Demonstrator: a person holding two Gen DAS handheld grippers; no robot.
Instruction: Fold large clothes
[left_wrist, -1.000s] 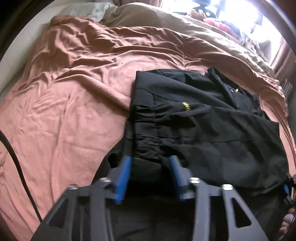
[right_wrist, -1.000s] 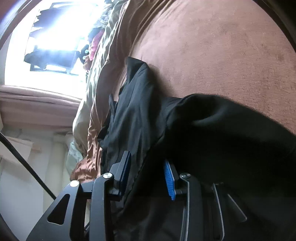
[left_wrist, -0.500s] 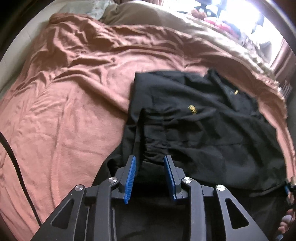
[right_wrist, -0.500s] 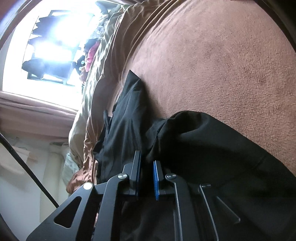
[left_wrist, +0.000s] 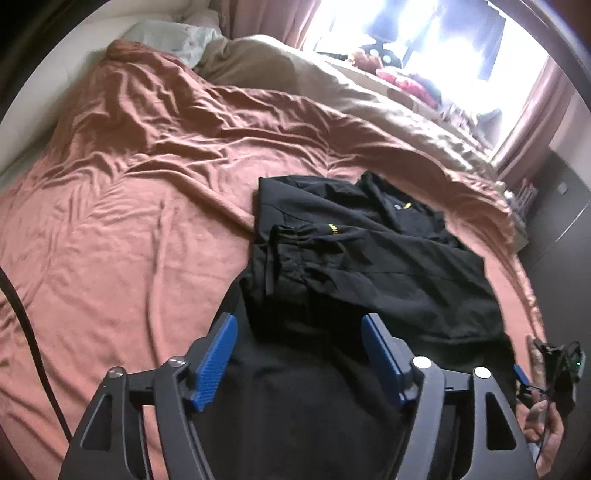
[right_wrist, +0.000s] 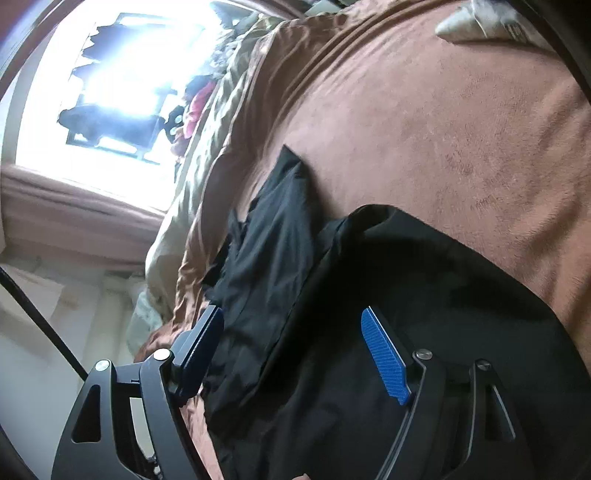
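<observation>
- The black garment (left_wrist: 369, 266) is spread on the near right part of the rust-brown bedcover (left_wrist: 129, 221), one part laid over the rest, a gathered band and small yellow marks facing up.
- The left gripper (left_wrist: 299, 354) is seen above the garment's near edge, its jaws opening wide; cloth lies below the blue pads (left_wrist: 216, 358), but nothing is pinched.
- The right gripper (right_wrist: 295, 350) is shown at the garment's other side, jaws likewise opening, no fabric caught.
- The fold just laid looks released; a clean result is best served if both tools are lifted straight clear, so no cloth is dragged, and the raised hump by the right gripper is then flattened.
- The near hem is cut off behind the tool bodies in both views.
- Layers are hard to separate, black on black.
- The window (left_wrist: 424, 44) is blown out; things on the sill cannot be made out.
- A hand (left_wrist: 543, 417) is glimpsed at the left view's right edge.
</observation>
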